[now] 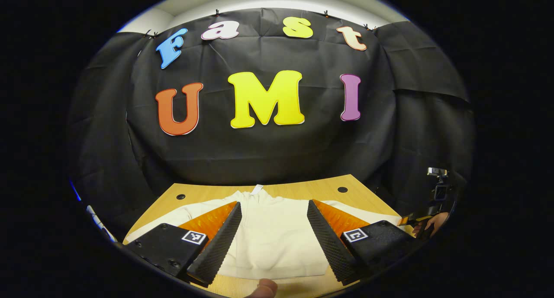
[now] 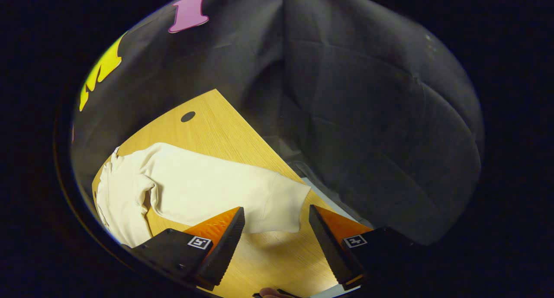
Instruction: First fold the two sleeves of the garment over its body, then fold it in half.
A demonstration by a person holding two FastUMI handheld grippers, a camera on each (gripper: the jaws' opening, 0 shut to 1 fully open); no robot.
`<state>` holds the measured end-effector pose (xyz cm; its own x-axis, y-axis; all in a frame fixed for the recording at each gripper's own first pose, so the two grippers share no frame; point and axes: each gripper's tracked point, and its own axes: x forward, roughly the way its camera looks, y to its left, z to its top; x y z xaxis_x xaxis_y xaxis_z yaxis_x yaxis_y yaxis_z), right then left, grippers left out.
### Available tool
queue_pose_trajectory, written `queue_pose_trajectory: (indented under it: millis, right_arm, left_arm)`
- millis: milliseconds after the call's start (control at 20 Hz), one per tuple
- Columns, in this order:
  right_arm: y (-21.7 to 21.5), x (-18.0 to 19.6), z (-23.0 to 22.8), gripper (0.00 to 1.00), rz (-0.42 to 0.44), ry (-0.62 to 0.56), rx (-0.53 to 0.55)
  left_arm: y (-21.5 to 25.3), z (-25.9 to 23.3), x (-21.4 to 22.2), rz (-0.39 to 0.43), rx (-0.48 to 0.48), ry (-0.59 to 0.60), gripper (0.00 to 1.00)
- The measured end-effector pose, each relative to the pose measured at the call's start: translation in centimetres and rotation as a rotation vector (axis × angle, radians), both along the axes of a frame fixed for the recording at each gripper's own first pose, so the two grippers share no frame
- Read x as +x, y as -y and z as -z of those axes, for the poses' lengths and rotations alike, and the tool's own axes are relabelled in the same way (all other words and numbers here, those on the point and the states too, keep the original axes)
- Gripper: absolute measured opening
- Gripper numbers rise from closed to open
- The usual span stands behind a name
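From the left, we see our left gripper (image 1: 274, 233) hanging spread wide over the middle of the cream sweatshirt (image 1: 272, 233), holding nothing. The garment lies flat on the wooden table (image 1: 329, 187), collar toward the far edge, hem along the near edge, both sleeves stretched outward toward the side edges, neither folded in yet. Farther right, our right gripper (image 2: 276, 235) is also wide open and empty, poised just short of the cuff (image 2: 283, 207) of the right sleeve (image 2: 216, 187), which reaches toward the table's right edge. We judge the fabric soft, light and limp: it should drape and sag from any pinch, and slide a little on the smooth wood. The cuff end looks thickest and easiest to nip; we would take it there and carry the sleeve over the body.
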<state>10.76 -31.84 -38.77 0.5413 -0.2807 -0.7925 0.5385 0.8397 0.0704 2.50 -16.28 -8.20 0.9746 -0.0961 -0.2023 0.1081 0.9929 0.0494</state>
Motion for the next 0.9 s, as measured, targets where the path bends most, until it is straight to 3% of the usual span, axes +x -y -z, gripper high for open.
queue_pose_trajectory:
  millis: [300,500,650,900]
  right_arm:
    - [0.0,0.0,2.9,0.94,0.048,-0.128,0.137]
    - [1.1,0.1,2.6,0.94,0.083,-0.146,0.192]
    - [1.3,0.3,3.2,0.78,0.098,-0.186,0.227]
    - [1.6,0.3,3.5,0.79,0.088,-0.264,0.230]
  left_arm:
    - [-1.3,0.0,0.0,-0.051,-0.008,0.009,0.99]
    - [-2.0,-1.3,0.1,-0.072,-0.021,0.069,0.99]
    - [-2.5,-2.5,0.1,-0.085,-0.041,0.123,0.98]
    - [-3.8,-5.1,-0.1,-0.119,-0.057,0.260,0.99]
